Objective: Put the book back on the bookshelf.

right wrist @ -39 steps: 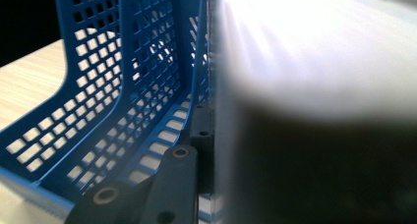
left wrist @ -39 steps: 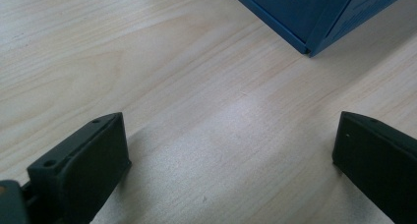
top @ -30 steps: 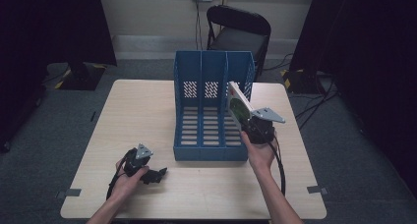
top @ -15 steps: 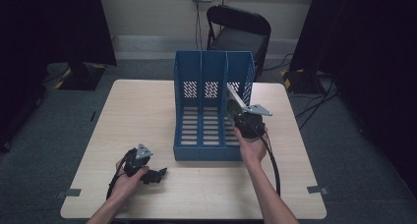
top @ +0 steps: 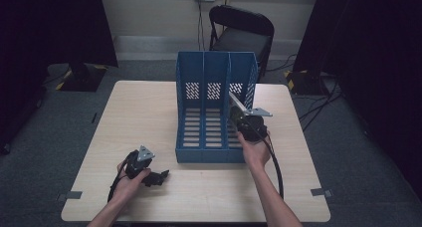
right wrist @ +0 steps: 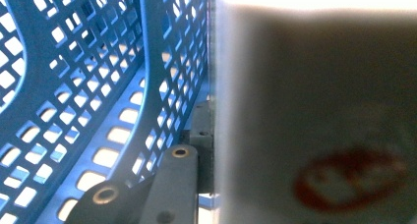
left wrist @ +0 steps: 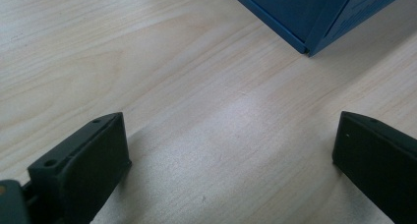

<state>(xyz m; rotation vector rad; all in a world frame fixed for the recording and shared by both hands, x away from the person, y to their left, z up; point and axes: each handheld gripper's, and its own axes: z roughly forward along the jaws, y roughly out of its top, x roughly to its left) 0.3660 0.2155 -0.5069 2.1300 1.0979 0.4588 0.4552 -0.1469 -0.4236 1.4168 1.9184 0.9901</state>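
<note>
Blue rack [top: 214,137] mid-frame; I kept my right gripper [top: 238,109] clamped on a card [top: 236,102], edge-on to slot in; left gripper [top: 161,176] sat wide open, empty

Dim room, blurred glaring close-up

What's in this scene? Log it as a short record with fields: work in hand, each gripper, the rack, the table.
work in hand: flat booklet going into the blue file rack
right gripper: shut on the booklet, over the rack's right-hand slot
booklet: tilted, with a red mark
left gripper: open, holding nothing, low over the table
rack: three slots, standing mid-table
</note>
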